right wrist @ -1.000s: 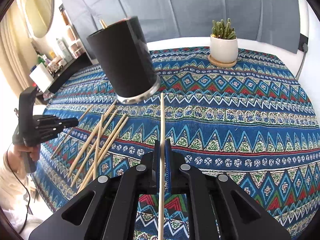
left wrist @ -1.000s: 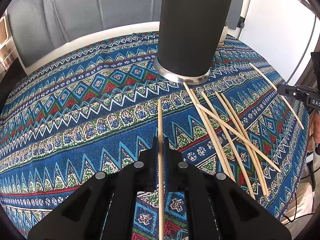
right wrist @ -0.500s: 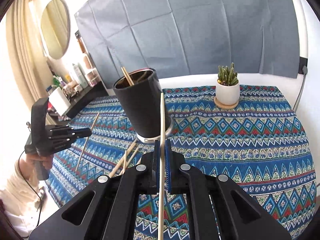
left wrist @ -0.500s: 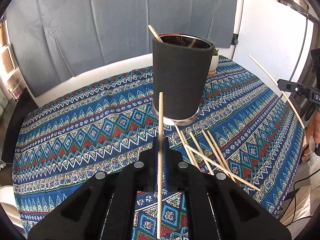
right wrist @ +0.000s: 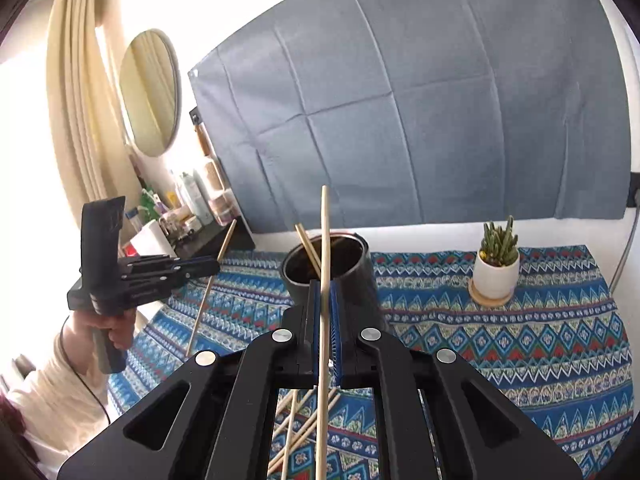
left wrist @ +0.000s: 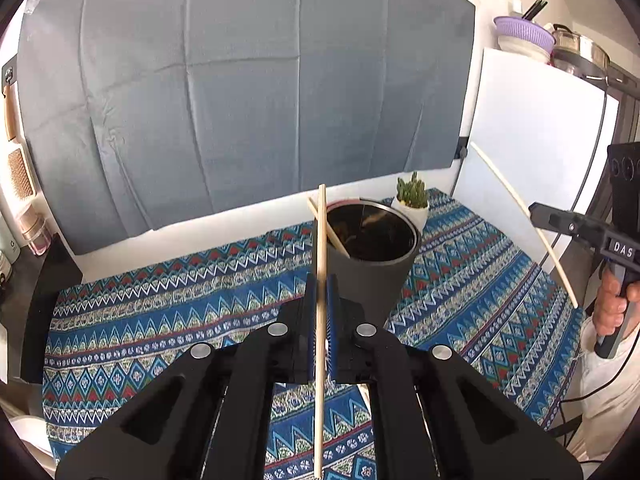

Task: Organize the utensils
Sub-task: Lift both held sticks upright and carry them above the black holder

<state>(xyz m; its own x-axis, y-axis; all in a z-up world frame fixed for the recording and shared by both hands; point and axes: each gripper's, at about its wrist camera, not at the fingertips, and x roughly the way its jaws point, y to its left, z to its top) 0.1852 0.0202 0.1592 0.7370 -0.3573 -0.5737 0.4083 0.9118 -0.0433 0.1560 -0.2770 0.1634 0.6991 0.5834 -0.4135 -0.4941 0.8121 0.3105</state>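
Note:
My left gripper [left wrist: 321, 280] is shut on a wooden chopstick [left wrist: 320, 248] that stands upright between its pads, held above the table just left of the black utensil holder [left wrist: 376, 276]. One chopstick [left wrist: 326, 226] leans inside the holder. My right gripper [right wrist: 326, 288] is shut on another chopstick [right wrist: 325, 240], in front of the holder [right wrist: 360, 276]. The left gripper also shows in the right wrist view [right wrist: 216, 266], and the right gripper in the left wrist view [left wrist: 534, 210]. Several loose chopsticks [right wrist: 296, 432] lie on the cloth below the right gripper.
A patterned blue tablecloth [left wrist: 180, 320] covers the table. A small potted succulent [right wrist: 496, 268] stands on a coaster at the back right. A grey sheet hangs behind. A white fridge [left wrist: 532, 160] stands to the right, a shelf with bottles [right wrist: 192, 208] to the left.
Both grippers have risen well above the table, each with its chopstick, and now look at the holder's open top from higher up. The loose chopsticks have dropped out of the left view.

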